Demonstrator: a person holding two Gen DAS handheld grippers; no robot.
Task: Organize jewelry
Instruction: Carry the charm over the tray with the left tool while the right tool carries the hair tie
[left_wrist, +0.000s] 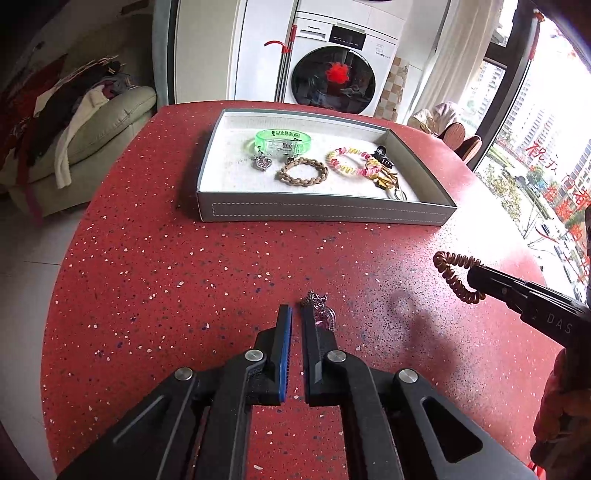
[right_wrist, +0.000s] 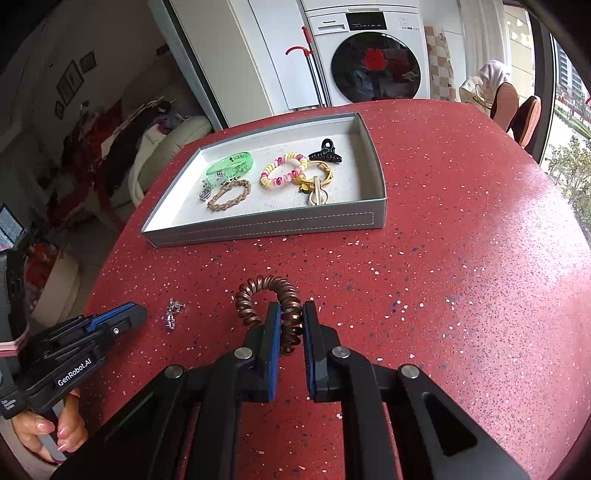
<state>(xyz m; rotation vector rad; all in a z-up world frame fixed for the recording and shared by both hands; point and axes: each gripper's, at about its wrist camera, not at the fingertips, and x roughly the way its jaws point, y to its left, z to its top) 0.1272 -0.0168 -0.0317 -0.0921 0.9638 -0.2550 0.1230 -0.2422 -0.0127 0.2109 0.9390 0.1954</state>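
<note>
A grey tray (left_wrist: 325, 213) (right_wrist: 266, 225) on the red table holds a green bangle (left_wrist: 282, 139), a braided brown bracelet (left_wrist: 303, 171), a pink-yellow coil tie (left_wrist: 354, 160), a black claw clip (right_wrist: 325, 150) and a yellow keyring piece (right_wrist: 317, 177). My right gripper (right_wrist: 291, 314) is shut on a brown spiral hair tie (right_wrist: 266, 295), lifted above the table; it shows in the left wrist view (left_wrist: 456, 275). My left gripper (left_wrist: 296, 314) is nearly closed and empty, with a silver pendant chain (left_wrist: 320, 310) (right_wrist: 171, 314) lying just right of its right finger.
The red speckled table (left_wrist: 184, 277) curves away at left and right edges. A washing machine (left_wrist: 332, 66) stands behind the table. A sofa with clothes (left_wrist: 74, 122) is at the left, a window at the right.
</note>
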